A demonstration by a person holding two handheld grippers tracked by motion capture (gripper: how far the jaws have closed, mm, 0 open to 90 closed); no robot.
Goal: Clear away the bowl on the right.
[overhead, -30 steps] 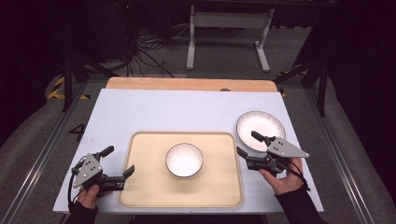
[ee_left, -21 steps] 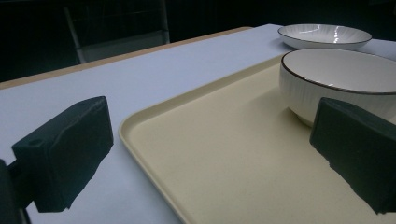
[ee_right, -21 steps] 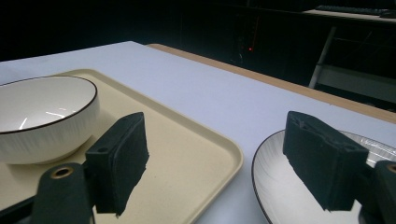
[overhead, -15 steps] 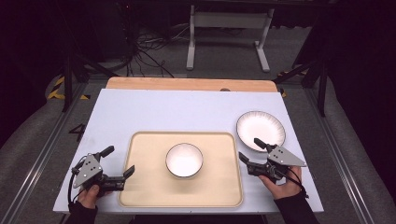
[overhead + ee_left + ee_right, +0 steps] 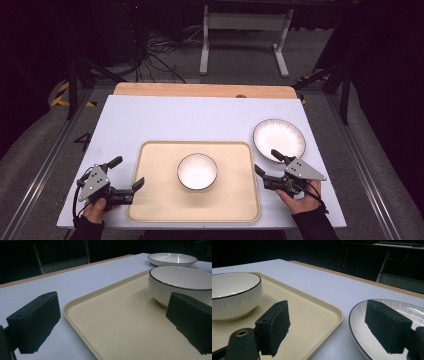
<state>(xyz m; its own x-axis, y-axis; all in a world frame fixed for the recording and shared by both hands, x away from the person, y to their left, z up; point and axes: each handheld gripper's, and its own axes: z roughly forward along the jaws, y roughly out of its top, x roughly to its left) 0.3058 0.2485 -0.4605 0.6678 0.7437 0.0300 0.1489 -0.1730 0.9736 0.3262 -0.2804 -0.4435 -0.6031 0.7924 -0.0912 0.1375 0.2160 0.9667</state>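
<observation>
Two grippers: I am holding one in each hand at the near edge of the pale lilac tabletop [image 5: 200, 120], both parted wide and gripping nothing.
Left gripper [image 5: 126, 175]: I am resting it low at about 8 o'clock from the bowl, its jaws straddling the tray's near-left rim, one over bare table and one over the tray, which looks like a ready stance for steadying or lifting that side.
Right gripper [image 5: 266, 163]: I am keeping it at about 4 o'clock from the bowl, in the gap between tray and plate, jaws spread with one toward each; I judge it is waiting to go either way.
White ribbed ceramic bowl with a dark rim [image 5: 197, 171]: it is sitting upright and empty at the tray's middle, well apart from both grippers, likely centred so that it rides safely.
Beige rounded-corner plastic tray [image 5: 150, 210]: it is lying flat on the near half of the table, within easy reach of both hands.
White fluted ceramic plate with a dark rim [image 5: 279, 139]: it is lying on bare table at 2 o'clock from the bowl, just beside the tray's right edge and apart from it; in the right gripper view its near rim is passing under my outer jaw, untouched as far as I can tell.
Likely step: I am probably lining up on the plate, the nearest piece not on the tray.
</observation>
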